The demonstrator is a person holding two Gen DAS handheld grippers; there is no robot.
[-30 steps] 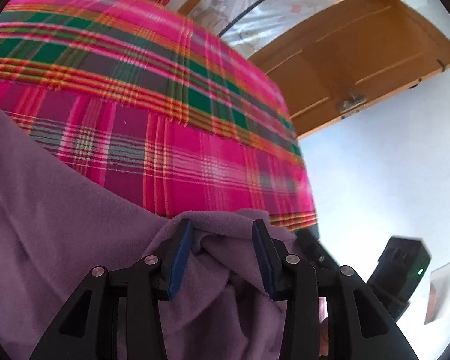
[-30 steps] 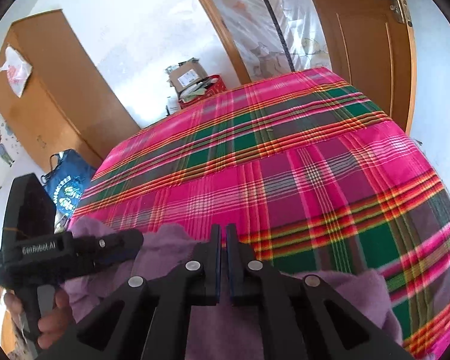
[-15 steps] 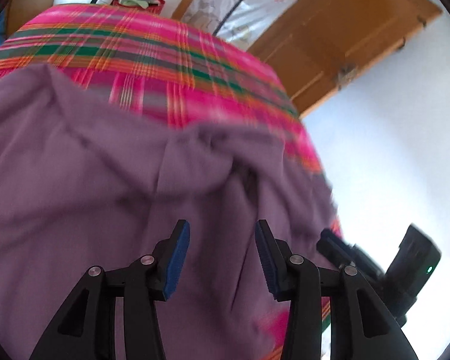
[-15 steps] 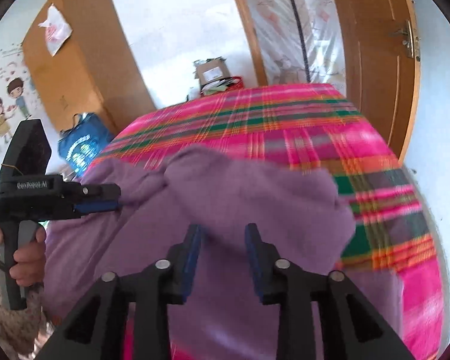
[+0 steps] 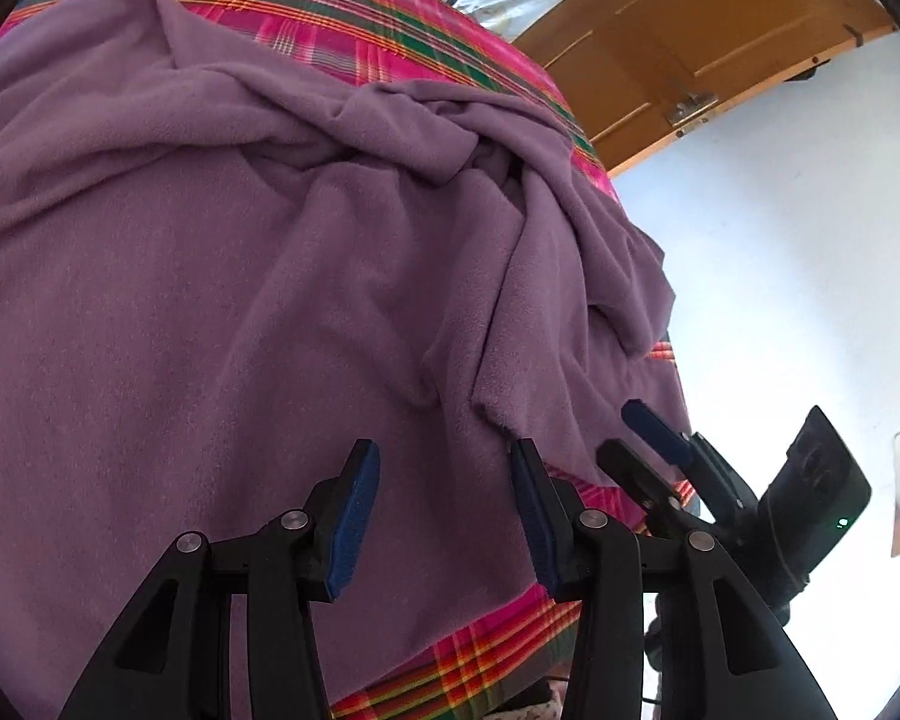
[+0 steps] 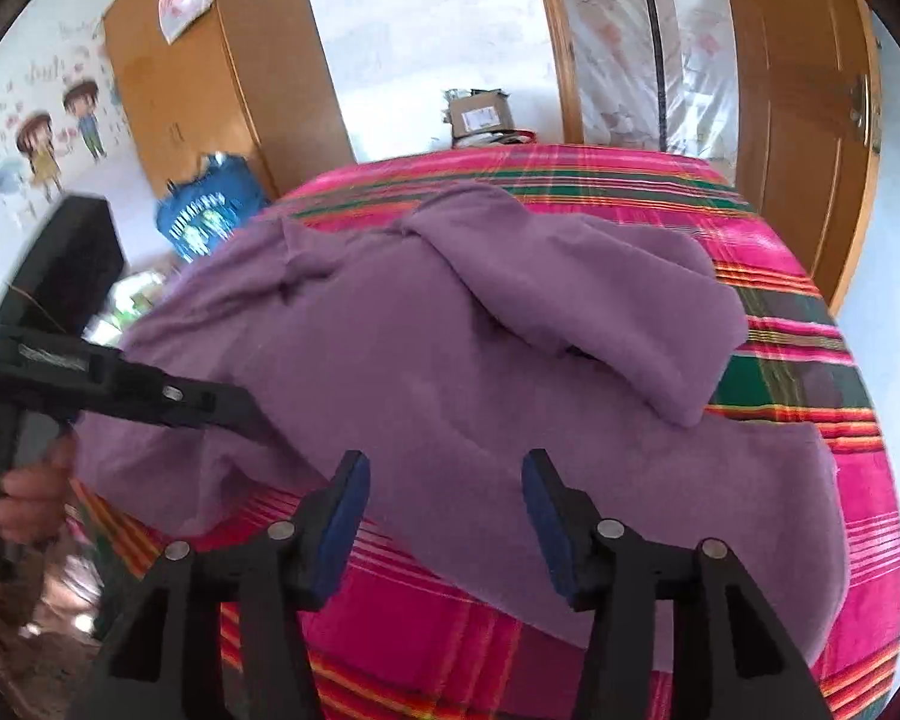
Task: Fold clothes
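A purple fleece garment (image 5: pixel 222 276) lies spread and rumpled over the pink plaid bed (image 5: pixel 354 18), its near hem by the bed's front edge. My left gripper (image 5: pixel 444 510) hovers over that hem, open, with nothing pinched between its blue pads. In the right wrist view the garment (image 6: pixel 450 372) shows a folded-over flap (image 6: pixel 600 294) on the right. My right gripper (image 6: pixel 444 510) stands above the hem with its jaws opening and only loose cloth beneath them. Each gripper shows in the other's view: the right one (image 5: pixel 645 441) and the left one (image 6: pixel 150 396), held by a hand (image 6: pixel 30 498).
A wooden door (image 6: pixel 810 120) stands right of the bed and a wooden wardrobe (image 6: pixel 210 78) to the left. A blue bag (image 6: pixel 210 216) sits by the wardrobe. A cardboard box (image 6: pixel 480 114) and a plastic-wrapped mattress (image 6: pixel 630 48) stand behind the bed.
The right jaws went from shut to wide apart and let the cloth go. The bunched garment now lies spread over the bed, and both grippers have drawn back toward its near edge.
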